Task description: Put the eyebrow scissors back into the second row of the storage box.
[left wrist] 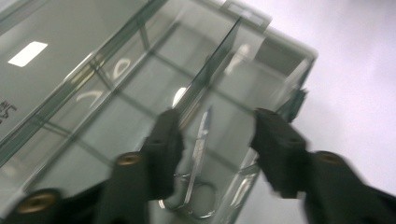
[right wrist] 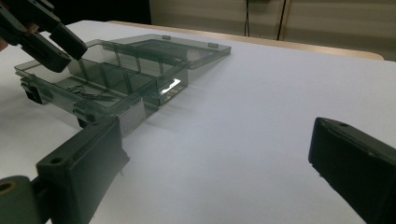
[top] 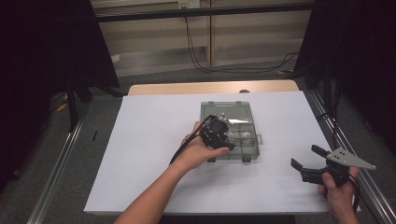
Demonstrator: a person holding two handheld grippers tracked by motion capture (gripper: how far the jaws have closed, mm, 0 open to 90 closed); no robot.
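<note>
At the centre of the high view, a clear smoky plastic organizer box [top: 243, 140] lies open on the white surface [top: 149, 140], its lid folded back toward the top of the frame. The left gripper [top: 223, 137] hovers over the box's lower-left part with its fingers [left wrist: 163, 149] spread wide and empty; in the left gripper view, small metal scissors [left wrist: 198, 163] lie in a compartment straight below them. The right gripper [top: 306, 161] sits at the lower right of the high view, well apart from the box, fingers [right wrist: 79, 172] wide and holding nothing.
</note>
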